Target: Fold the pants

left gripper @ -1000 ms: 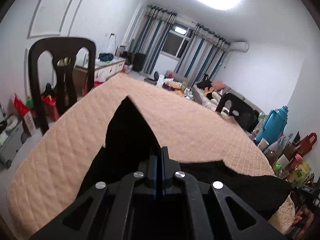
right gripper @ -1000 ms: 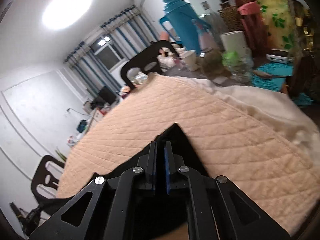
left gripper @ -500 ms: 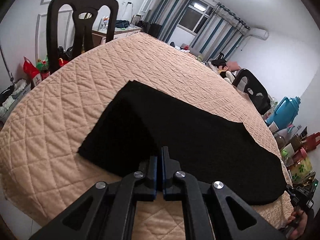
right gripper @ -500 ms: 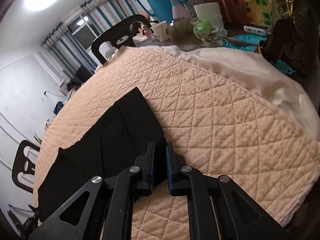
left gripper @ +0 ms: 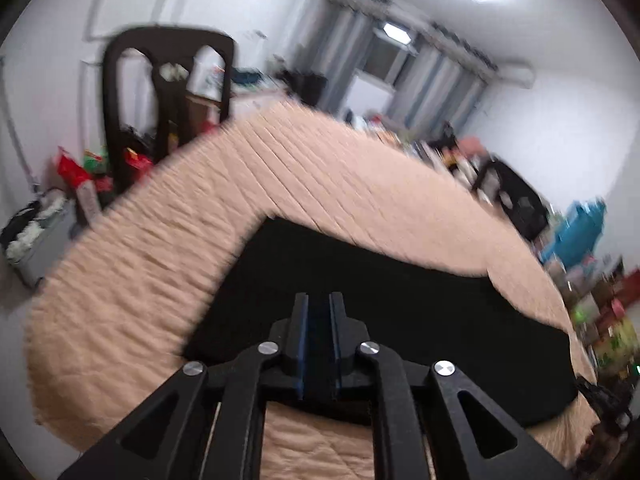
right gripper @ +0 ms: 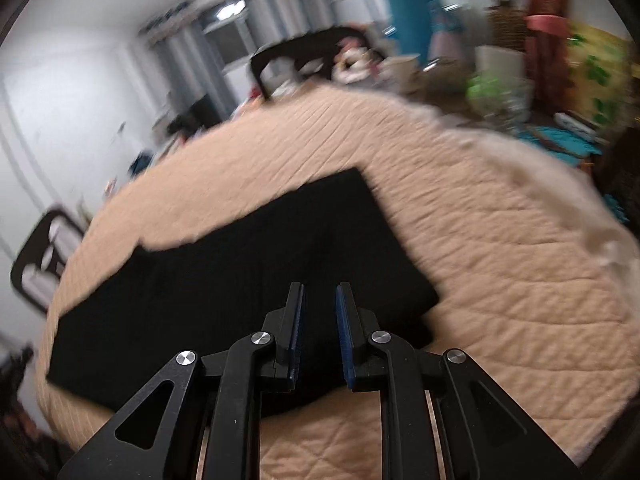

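Note:
The black pants [left gripper: 360, 288] lie flat as a long folded strip on the peach quilted cover [left gripper: 160, 248]. My left gripper [left gripper: 319, 304] hovers over the near edge of the pants at their left end, its jaws a little apart and empty. In the right wrist view the pants [right gripper: 240, 264] run from the middle to the lower left. My right gripper [right gripper: 319, 296] is open and empty above the near edge of their right end. Both views are blurred by motion.
A black chair [left gripper: 168, 92] stands at the table's far left, another [left gripper: 516, 200] at the far right. A teal thermos [right gripper: 404, 8], cups and bottles crowd the shelf [right gripper: 500, 80] beyond the right edge. White cloth [right gripper: 560, 168] hangs there.
Both grippers have let go of the pants' near edge, opened, and lifted back a little. The pants stay flat on the cover.

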Motion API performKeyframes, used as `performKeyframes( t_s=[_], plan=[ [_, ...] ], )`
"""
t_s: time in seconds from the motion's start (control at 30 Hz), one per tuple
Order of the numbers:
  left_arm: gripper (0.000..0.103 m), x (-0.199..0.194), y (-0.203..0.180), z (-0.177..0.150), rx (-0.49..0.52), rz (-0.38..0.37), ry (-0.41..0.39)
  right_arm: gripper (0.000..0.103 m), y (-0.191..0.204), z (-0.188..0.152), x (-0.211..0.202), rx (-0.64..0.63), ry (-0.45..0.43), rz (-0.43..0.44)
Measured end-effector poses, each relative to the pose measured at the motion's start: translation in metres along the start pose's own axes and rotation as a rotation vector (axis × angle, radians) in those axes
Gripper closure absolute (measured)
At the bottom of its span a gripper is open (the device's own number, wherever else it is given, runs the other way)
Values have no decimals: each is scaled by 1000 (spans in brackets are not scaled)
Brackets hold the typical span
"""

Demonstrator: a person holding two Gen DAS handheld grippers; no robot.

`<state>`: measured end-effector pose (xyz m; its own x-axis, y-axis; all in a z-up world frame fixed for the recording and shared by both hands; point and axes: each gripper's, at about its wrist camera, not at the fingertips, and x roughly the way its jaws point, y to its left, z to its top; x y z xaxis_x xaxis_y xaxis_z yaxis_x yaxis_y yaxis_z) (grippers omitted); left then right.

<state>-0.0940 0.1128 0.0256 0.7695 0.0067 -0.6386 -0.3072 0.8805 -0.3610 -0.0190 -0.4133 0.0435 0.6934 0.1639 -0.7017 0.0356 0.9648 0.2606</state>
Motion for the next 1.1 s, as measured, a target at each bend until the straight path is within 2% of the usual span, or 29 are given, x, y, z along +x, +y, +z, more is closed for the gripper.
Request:
performKeyframes(
  t_s=[0.07,0.13,0.27,0.37,0.4,0.53,0.63,0.73,0.83,0.9,1.0,1.1],
  plan=[
    [89,21,-4,-9,23,-4,97,86,5,-8,14,-51,79,-11],
    [89,30,-6,-15,30,-17,138,86,11,-10,14,-95,73,-34],
    [89,28,-23,-3,122,-27,83,75,25,2,9,-167,14,-60],
    [76,37,-32,12,163,-37,56,75,35,15,23,-192,-4,-38],
    [73,42,-32,17,170,-20,48,75,39,19,31,-197,-1,-28],
    [74,64,-18,25,175,120,90,75,34,22,55,-203,32,-53],
    [74,63,-6,29,147,108,88,75,24,27,50,-172,8,-38],
    [74,60,-4,36,158,126,63,75,23,33,45,-181,-18,-97],
    [73,65,-10,45,172,104,50,75,28,40,46,-178,-28,-68],
    [73,75,-13,49,185,107,43,75,33,45,54,-182,-21,-67],
    [73,93,-10,49,166,152,97,75,29,47,73,-152,40,-80],
    [73,86,-13,48,183,151,79,75,31,48,72,-147,27,-87]
  ],
)
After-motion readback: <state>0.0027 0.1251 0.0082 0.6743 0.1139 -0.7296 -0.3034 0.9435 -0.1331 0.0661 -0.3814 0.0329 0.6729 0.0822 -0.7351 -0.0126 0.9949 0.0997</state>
